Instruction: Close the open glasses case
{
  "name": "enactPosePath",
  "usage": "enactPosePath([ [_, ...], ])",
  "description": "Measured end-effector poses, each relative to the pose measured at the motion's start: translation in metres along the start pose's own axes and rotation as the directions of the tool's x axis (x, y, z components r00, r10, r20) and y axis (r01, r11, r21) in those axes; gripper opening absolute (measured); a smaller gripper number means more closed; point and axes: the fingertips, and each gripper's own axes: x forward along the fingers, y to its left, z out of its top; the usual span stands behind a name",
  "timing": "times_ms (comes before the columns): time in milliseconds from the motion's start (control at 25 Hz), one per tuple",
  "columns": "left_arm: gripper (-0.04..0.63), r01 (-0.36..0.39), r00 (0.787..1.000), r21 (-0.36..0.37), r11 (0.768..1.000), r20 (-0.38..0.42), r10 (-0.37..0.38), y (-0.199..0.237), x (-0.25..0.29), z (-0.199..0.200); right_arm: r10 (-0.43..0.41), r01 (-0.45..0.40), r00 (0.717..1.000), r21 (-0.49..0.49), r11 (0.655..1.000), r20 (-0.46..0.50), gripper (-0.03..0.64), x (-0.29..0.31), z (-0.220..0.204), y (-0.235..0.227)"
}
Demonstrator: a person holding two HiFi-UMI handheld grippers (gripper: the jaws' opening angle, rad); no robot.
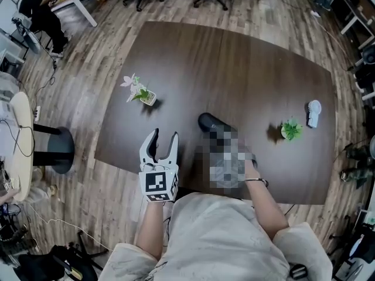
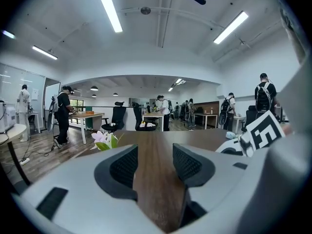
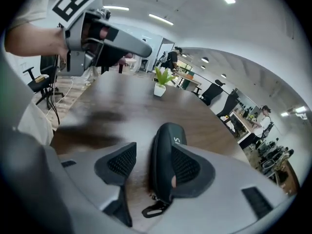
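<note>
A black glasses case [image 1: 210, 122] lies on the dark wooden table [image 1: 234, 63], near the front middle. In the right gripper view the case [image 3: 165, 150] runs lengthwise between the jaws with its zip loop toward me and its lid lying low; I cannot tell whether it is fully shut. My right gripper [image 3: 153, 155] is open, the right pad overlapping the case's side and the left pad apart from it. A mosaic patch covers this gripper in the head view. My left gripper [image 1: 164, 138] stands open and empty over the table's front edge, left of the case.
A small pot with a pink flower [image 1: 140, 92] stands at the left of the table. A green potted plant [image 1: 291, 129] and a white object [image 1: 314, 113] stand at the right. Office chairs, desks and several people surround the table.
</note>
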Motion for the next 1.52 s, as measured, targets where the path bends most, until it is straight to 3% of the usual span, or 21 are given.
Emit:
enactPosePath([
  [400,0.227,0.026,1.0,0.002,1.0,-0.017,-0.026,-0.006,0.011,-0.004,-0.096,0.096,0.995,-0.018,0.995,-0.021,0.232,0.008,-0.007,-0.035],
  [840,0.227,0.061,0.998,0.003,0.998,-0.018,-0.061,-0.012,0.02,0.0,-0.168,0.163,0.979,-0.052,0.985,-0.114,0.288,0.028,-0.026,-0.071],
  [1000,0.227,0.068,0.997,-0.001,0.998,-0.022,-0.068,-0.013,0.022,-0.002,-0.207,0.2,0.967,-0.056,0.978,-0.147,0.253,0.034,-0.031,-0.084],
  [1360,0.228,0.104,0.994,-0.005,0.995,-0.024,-0.104,-0.016,0.028,-0.005,-0.196,0.194,0.971,-0.032,0.981,-0.134,0.236,0.034,-0.03,-0.088],
  [1520,0.232,0.134,0.991,-0.013,0.991,-0.019,-0.134,-0.02,0.029,-0.001,-0.19,0.193,0.977,0.024,0.981,-0.094,0.232,0.024,-0.024,-0.088],
])
